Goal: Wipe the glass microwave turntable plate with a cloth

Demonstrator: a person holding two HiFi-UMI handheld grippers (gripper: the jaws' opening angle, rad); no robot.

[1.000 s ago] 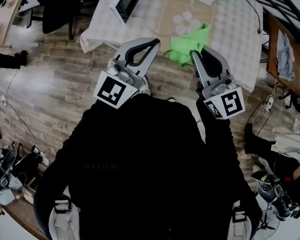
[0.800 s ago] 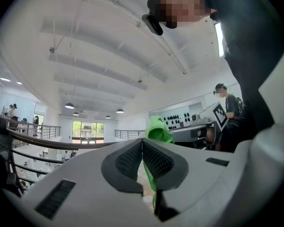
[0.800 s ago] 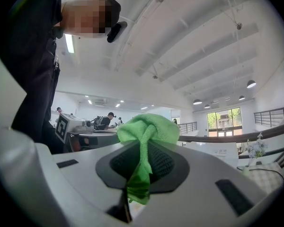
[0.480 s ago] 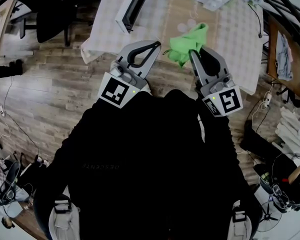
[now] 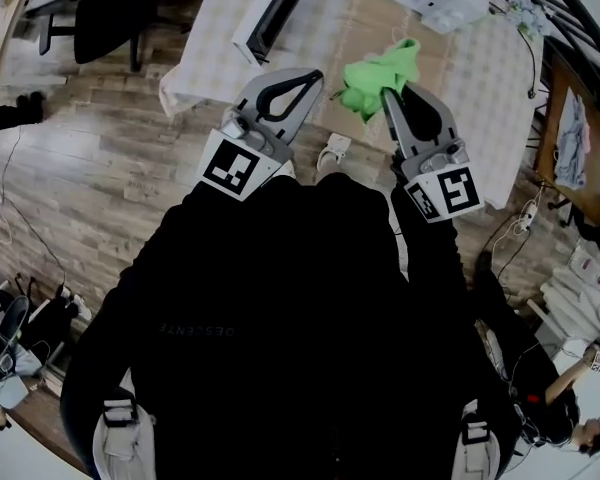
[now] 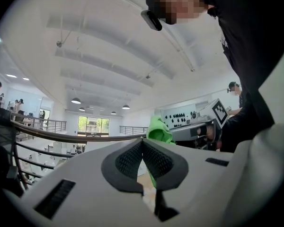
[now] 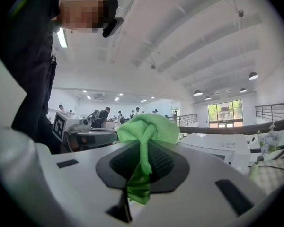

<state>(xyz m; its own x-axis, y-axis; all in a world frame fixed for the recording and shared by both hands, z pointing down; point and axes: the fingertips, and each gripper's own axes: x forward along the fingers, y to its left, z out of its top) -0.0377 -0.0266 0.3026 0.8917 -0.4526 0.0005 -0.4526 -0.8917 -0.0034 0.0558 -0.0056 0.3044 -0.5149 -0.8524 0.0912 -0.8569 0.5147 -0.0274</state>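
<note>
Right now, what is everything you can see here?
cloth: one, green, pinched in the right gripper over the table's near edge
table: one, pale checked cover, ahead of the person
appliance: one, white with a dark door, on the table's left part
chair: one, black, left of the table
floor: brown wood, all around
left gripper: one, white and grey, jaws shut, empty
right gripper: one, white and grey, shut on the cloth
</note>
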